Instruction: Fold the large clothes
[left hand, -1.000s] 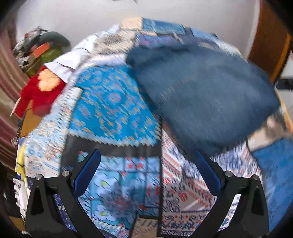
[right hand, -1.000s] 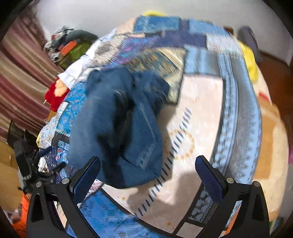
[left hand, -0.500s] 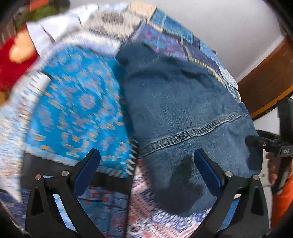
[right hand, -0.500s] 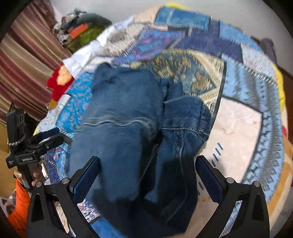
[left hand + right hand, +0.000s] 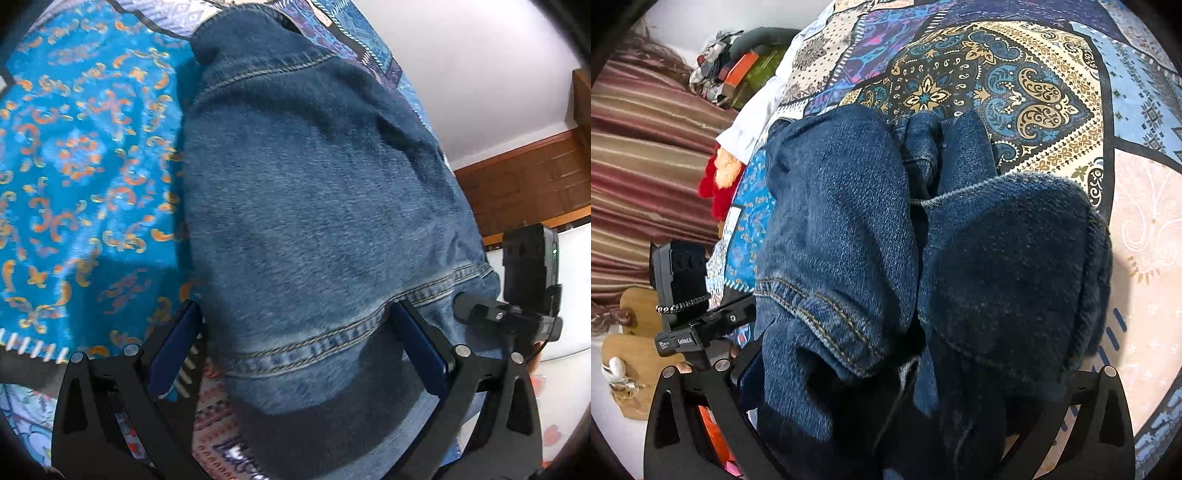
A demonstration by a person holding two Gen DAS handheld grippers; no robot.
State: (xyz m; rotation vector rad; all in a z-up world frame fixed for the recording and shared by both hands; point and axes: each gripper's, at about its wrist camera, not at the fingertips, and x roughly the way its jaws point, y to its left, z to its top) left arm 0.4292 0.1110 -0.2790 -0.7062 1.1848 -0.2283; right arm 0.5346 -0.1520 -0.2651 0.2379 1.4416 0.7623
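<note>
The patchwork bedspread (image 5: 85, 177) has mostly slid out of both views since a second ago, when it filled them; now the denim jeans (image 5: 317, 206) crowd nearly everything, as both tools have dropped in close over the heap. A second ago the jeans were a small blurred lump toward twelve o'clock in each view.

In the left wrist view the jeans run from twelve o'clock down to six, their stitched seam crossing right between the prongs. The left gripper (image 5: 295, 350) is spread wide, its blue pads on either side of the denim, nothing pinched. At three o'clock the other tool's black body shows at the jeans' edge.

In the right wrist view the jeans (image 5: 923, 280) lie bunched in two thick folds from centre to six o'clock, burying the right gripper (image 5: 886, 410); whether it is clamped or spread I cannot tell. At nine o'clock sits the left tool, with a red soft toy (image 5: 720, 184) beyond.
</note>
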